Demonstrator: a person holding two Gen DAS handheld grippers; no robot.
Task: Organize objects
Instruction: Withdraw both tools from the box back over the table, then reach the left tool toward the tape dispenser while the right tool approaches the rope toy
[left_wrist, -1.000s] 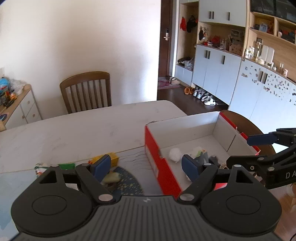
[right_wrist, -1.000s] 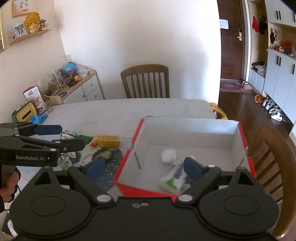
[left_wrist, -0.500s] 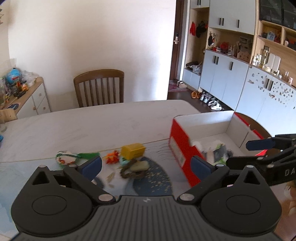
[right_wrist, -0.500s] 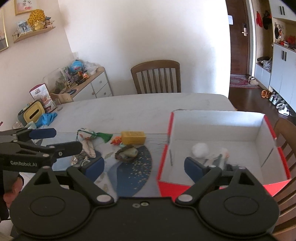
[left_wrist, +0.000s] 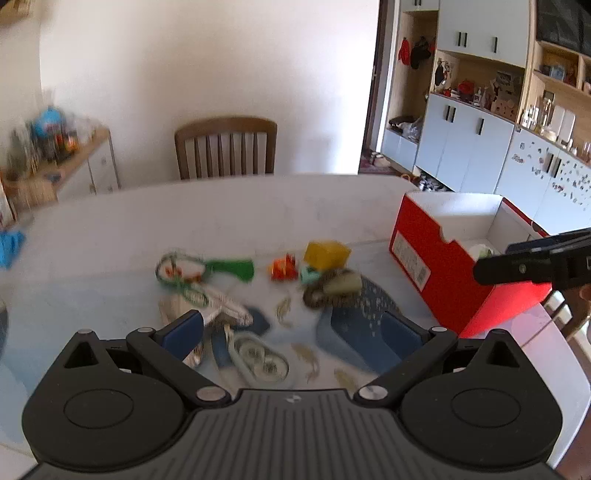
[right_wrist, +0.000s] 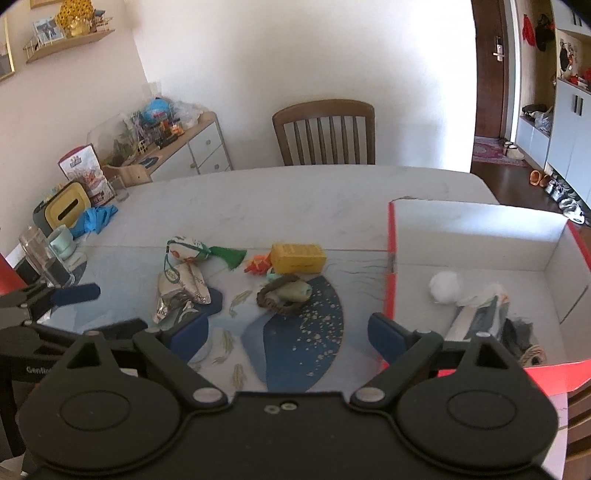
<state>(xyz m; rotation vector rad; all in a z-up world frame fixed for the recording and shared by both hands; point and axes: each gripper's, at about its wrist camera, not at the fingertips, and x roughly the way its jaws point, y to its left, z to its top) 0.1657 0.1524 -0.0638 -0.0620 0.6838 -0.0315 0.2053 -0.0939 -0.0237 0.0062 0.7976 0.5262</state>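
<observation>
Loose items lie mid-table: a yellow box (right_wrist: 298, 257), an orange toy (right_wrist: 256, 266), a white pouch with a green tassel (right_wrist: 186, 249), a crumpled foil packet (right_wrist: 181, 291) and a brown bracelet (right_wrist: 282, 293) around a pale green piece. A red box with white inside (right_wrist: 476, 236) at the right holds a white ball (right_wrist: 445, 287) and a tube (right_wrist: 476, 314). My left gripper (left_wrist: 291, 332) hangs open above the packet (left_wrist: 221, 306) and the table mat, nothing between its fingers. My right gripper (right_wrist: 288, 332) is open near the box's left wall, empty.
A wooden chair (right_wrist: 325, 133) stands at the table's far side. A sideboard (right_wrist: 184, 147) with clutter is at the back left. A glass (right_wrist: 35, 251), a mug and a blue cloth (right_wrist: 94, 219) sit at the table's left edge. Cabinets (left_wrist: 461, 147) line the right wall.
Both grippers have swung left, away from over the red box to above the loose items. The left gripper's jaws have spread wider.
</observation>
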